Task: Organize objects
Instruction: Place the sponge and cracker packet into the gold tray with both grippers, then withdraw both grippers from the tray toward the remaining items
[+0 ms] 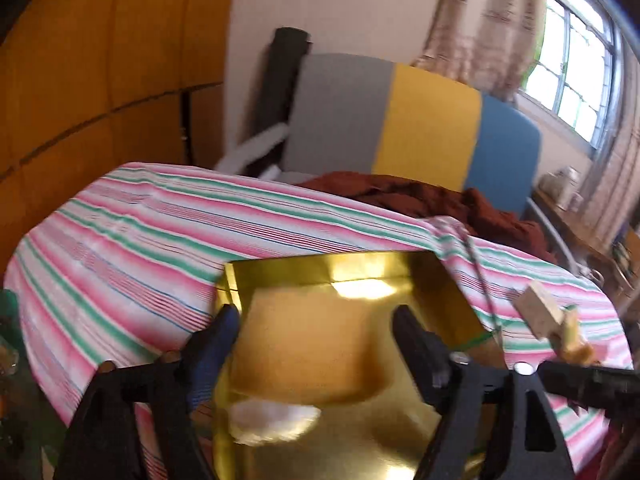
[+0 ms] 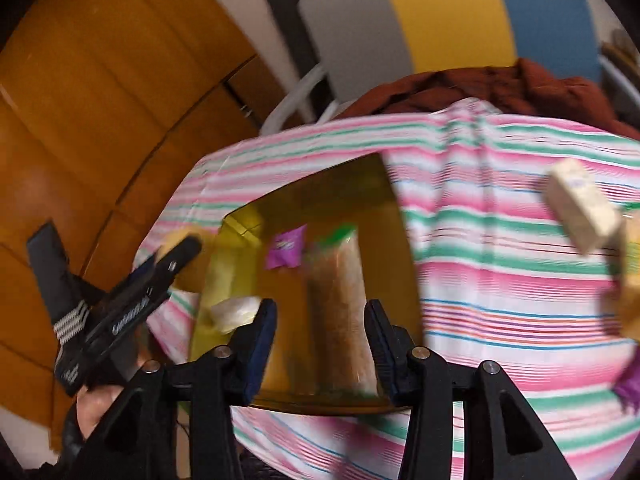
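While the gold box (image 1: 344,332) sits on the striped cloth (image 1: 132,232) covering the tabletop, the left hand-held gripper (image 1: 316,320) hangs over it with its jaws spread wide, one finger outside the box's left wall and the other over its floor, gripping nothing. A white fluffy wad (image 1: 272,420) lies inside the box at 6 o'clock from that gripper.

In the right wrist view, which is smeared by motion, the right hand-held gripper (image 2: 320,320) is also open and empty, its fingers straddling a long brownish packet with a green top (image 2: 340,304) that lies in the box (image 2: 320,200). A small purple sachet (image 2: 286,246) rests just beside the packet at its 10 o'clock, and a pale wad (image 2: 236,312) sits at 9 o'clock from the gripper. A cream-coloured carton (image 2: 580,208) lies on the cloth at 2 o'clock, well apart from the box. A dark red cloth (image 1: 440,200) is bunched at the far edge, in front of a grey, yellow and blue panel (image 1: 424,120).
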### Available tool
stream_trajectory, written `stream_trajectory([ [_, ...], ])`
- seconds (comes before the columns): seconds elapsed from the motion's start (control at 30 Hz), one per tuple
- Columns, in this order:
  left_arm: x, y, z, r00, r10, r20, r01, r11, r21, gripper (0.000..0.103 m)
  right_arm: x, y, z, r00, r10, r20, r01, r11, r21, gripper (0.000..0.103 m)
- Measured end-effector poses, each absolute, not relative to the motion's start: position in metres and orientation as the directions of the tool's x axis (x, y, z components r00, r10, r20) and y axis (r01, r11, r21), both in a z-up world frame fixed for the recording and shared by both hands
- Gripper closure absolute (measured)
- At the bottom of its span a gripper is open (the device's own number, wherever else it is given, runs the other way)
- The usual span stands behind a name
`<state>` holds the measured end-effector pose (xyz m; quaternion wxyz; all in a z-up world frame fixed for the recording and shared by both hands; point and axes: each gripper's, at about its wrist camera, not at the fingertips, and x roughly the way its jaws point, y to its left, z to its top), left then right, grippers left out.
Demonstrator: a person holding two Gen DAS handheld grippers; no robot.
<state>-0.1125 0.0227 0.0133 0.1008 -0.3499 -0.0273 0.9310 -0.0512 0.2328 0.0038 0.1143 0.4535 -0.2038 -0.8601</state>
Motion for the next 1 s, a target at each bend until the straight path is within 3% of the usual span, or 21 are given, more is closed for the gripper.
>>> stream_trajectory([
  [0.03,-0.113,0.02,0.011,-0.733,0.204,-0.648,-0.17,-0.979,-0.116,0.019,-0.048,0.228,0.002,-0.556,-0.389,-0.735,0.025,-0.891,0.454,0.031],
  [0.07,-0.111,0.017,0.009,-0.732,0.201,-0.651,-0.168,-0.979,-0.112,0.019,-0.046,0.222,0.001,-0.551,-0.39,-0.738,0.035,-0.894,0.446,0.03],
  [0.3,-0.084,0.008,-0.005,-0.725,0.165,-0.668,-0.118,-0.986,-0.114,0.019,-0.038,0.195,-0.017,-0.542,-0.283,-0.792,0.072,-0.954,0.292,0.024],
  [0.47,-0.061,0.006,-0.006,-0.727,0.156,-0.668,-0.095,-0.987,-0.127,0.019,-0.023,0.182,-0.015,-0.608,-0.172,-0.775,0.082,-0.985,0.155,0.014],
  [0.63,-0.046,0.007,-0.005,-0.727,0.153,-0.67,-0.086,-0.988,-0.131,0.019,-0.012,0.18,-0.008,-0.661,-0.082,-0.746,0.042,-0.996,0.073,0.011],
  [1.0,-0.027,0.023,-0.007,-0.723,0.153,-0.674,-0.116,-0.988,-0.099,0.019,-0.001,0.199,0.001,-0.72,0.036,-0.693,-0.066,-0.998,0.017,0.001],
])
